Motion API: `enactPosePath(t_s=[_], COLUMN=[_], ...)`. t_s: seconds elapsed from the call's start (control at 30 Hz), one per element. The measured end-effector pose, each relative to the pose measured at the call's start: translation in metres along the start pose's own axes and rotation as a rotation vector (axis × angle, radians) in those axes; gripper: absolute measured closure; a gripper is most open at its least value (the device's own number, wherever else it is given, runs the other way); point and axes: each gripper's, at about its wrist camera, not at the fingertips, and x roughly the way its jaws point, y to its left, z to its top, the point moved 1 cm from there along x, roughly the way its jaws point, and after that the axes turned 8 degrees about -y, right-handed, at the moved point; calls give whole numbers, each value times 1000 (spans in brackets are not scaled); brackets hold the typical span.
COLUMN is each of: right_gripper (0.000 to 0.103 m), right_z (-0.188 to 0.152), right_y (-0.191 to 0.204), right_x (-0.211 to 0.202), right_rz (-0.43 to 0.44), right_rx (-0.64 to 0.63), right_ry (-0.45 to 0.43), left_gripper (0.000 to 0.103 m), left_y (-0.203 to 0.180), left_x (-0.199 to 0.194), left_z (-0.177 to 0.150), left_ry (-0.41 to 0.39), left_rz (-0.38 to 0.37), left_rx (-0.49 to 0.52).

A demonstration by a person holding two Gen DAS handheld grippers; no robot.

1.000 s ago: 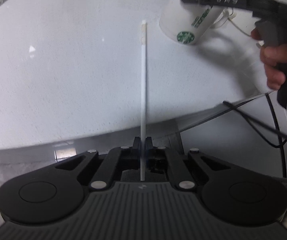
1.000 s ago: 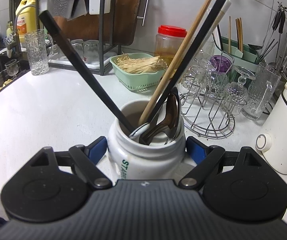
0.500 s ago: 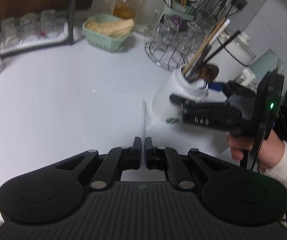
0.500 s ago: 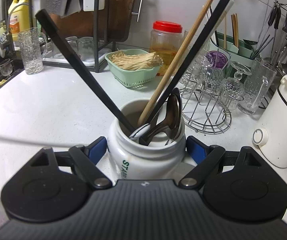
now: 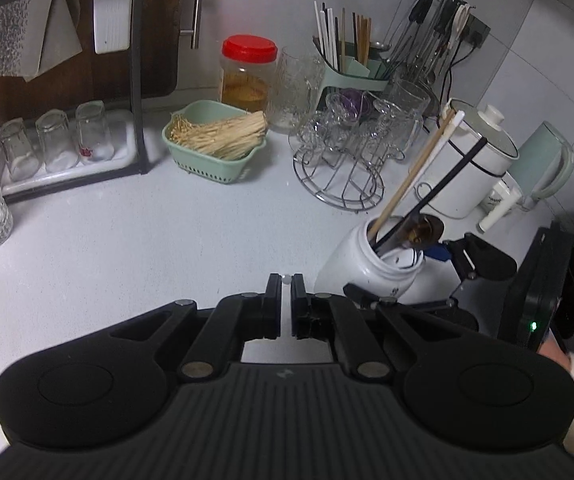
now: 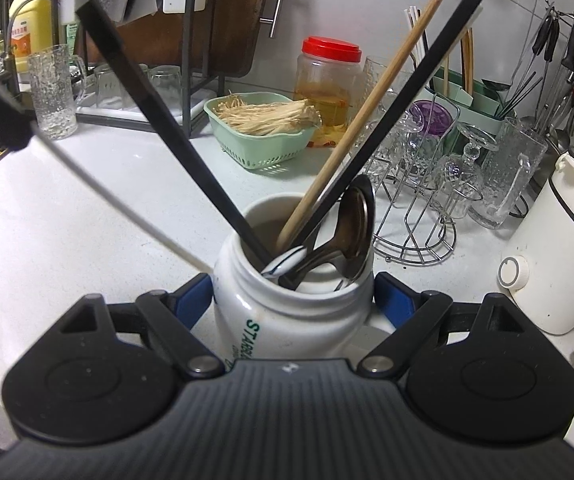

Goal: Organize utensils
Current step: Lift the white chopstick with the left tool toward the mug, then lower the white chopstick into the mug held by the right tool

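My left gripper [image 5: 286, 292] is shut on a white chopstick [image 5: 286, 279], which in the left wrist view shows only end-on between the pads. In the right wrist view that chopstick [image 6: 127, 208] slants in from the upper left, its tip close to the side of the white mug [image 6: 287, 320]. The mug [image 5: 367, 264] holds black chopsticks [image 6: 175, 140], a wooden chopstick [image 6: 367, 112] and metal spoons [image 6: 351, 228]. My right gripper [image 6: 291, 284] has its blue pads [image 6: 195, 292] against the mug's sides, and its jaws are starting to open.
On the white counter [image 5: 127, 248] stand a green basket of pale strands [image 5: 215, 140], a red-lidded jar [image 5: 247, 76], a wire rack of glasses [image 5: 339, 168], a white cooker [image 5: 471, 160] and a pale green kettle [image 5: 543, 160]. A dish rack [image 5: 67, 148] is at the back left.
My left gripper has risen and tipped up, so its view swung from the counter to the back wall. The white chopstick has come in toward the mug. The right gripper kept still.
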Motion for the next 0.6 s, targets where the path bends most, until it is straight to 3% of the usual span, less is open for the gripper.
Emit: enactPosePath(t_s=[0.6], right_gripper=[12], right_z=[-3], right_y=[2], right_x=[0], right_rz=[16], right_rx=[-77], right_ry=[-6], left_gripper=[99], left_y=[-28], left_x=[12], left_z=[45], left_ry=[-112], left_rz=[35], left_rx=[9])
